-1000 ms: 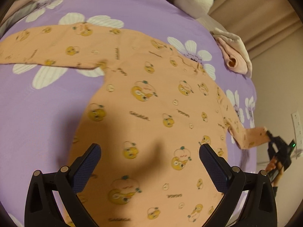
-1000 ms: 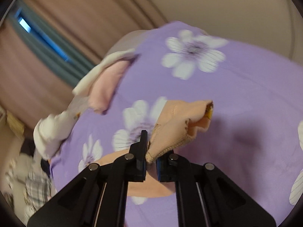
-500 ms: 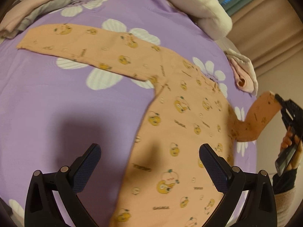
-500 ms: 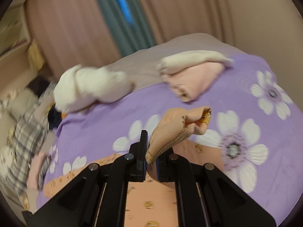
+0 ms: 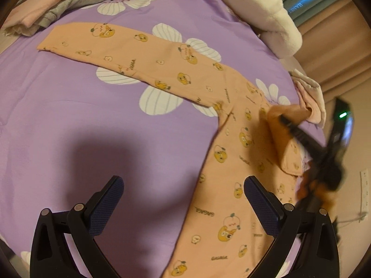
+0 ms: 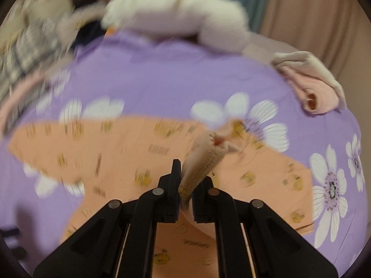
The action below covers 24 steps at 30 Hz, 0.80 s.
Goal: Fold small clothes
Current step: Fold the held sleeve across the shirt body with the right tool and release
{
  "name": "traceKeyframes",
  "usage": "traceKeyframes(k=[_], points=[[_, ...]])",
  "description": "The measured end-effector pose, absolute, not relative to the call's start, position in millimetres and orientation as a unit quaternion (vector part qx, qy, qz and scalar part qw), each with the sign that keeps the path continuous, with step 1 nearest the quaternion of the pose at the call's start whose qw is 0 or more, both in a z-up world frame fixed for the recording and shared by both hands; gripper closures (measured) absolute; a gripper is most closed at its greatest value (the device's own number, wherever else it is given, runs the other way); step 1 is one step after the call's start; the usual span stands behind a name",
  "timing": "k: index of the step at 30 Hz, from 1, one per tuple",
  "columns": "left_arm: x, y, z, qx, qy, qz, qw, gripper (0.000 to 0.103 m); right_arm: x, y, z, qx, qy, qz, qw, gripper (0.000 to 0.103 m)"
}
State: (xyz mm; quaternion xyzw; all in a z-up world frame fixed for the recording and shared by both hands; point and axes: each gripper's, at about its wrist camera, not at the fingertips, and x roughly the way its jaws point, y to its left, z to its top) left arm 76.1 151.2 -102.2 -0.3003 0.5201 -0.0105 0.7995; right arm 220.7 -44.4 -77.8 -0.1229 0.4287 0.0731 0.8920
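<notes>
Your right hand-held gripper (image 6: 185,197) has swung its pinched sleeve cuff (image 6: 204,162) inward over the orange shirt (image 5: 231,162).
Your left hand-held gripper (image 5: 183,206) hovers spread above the shirt's hem edge; bare purple bedspread (image 5: 69,115) lies open leftward.

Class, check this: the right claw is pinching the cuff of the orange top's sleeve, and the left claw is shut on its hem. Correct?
Not quite. The left wrist view shows the left claw open and empty above the orange top. The right claw does pinch the sleeve cuff.
</notes>
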Motion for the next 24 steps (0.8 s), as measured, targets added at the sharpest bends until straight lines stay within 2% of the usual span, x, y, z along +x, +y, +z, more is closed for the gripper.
traceKeyframes(k=[2, 4, 6, 8, 9, 12, 15, 16, 17, 18, 19, 24], points=[[78, 153, -102, -0.301, 0.518, -0.008, 0.8, 0.001, 216, -35, -99, -0.155, 0.447, 0.085, 0.877, 0.087], [81, 153, -102, -0.301, 0.518, -0.009, 0.8, 0.001, 212, -29, -114, -0.164, 0.47, 0.109, 0.86, 0.059], [87, 148, -100, -0.298, 0.519, -0.016, 0.801, 0.001, 205, -28, -118, -0.163, 0.474, 0.137, 0.855, 0.052], [93, 142, -96, -0.293, 0.519, -0.028, 0.803, 0.001, 196, -33, -112, -0.165, 0.466, 0.162, 0.854, 0.052], [96, 138, -94, -0.292, 0.517, -0.038, 0.804, 0.001, 191, -41, -104, -0.148, 0.459, 0.182, 0.857, 0.051], [110, 121, -85, -0.29, 0.507, -0.074, 0.808, 0.001, 180, -85, -74, -0.047, 0.434, 0.225, 0.871, 0.04], [128, 101, -76, -0.293, 0.495, -0.111, 0.811, 0.001, 177, -136, -65, 0.044, 0.421, 0.199, 0.884, 0.039], [136, 93, -74, -0.296, 0.491, -0.129, 0.809, 0.001, 178, -150, -67, 0.059, 0.423, 0.182, 0.886, 0.043], [143, 84, -72, -0.298, 0.49, -0.145, 0.806, 0.001, 179, -166, -71, 0.07, 0.427, 0.156, 0.888, 0.048], [150, 74, -71, -0.297, 0.491, -0.157, 0.804, 0.001, 179, -178, -76, 0.075, 0.431, 0.137, 0.889, 0.061], [159, 62, -70, -0.298, 0.49, -0.176, 0.8, 0.001, 178, -189, -80, 0.085, 0.437, 0.123, 0.887, 0.065], [182, 0, -69, -0.268, 0.499, -0.245, 0.787, 0.001, 171, -229, -94, 0.14, 0.434, 0.099, 0.885, 0.067]])
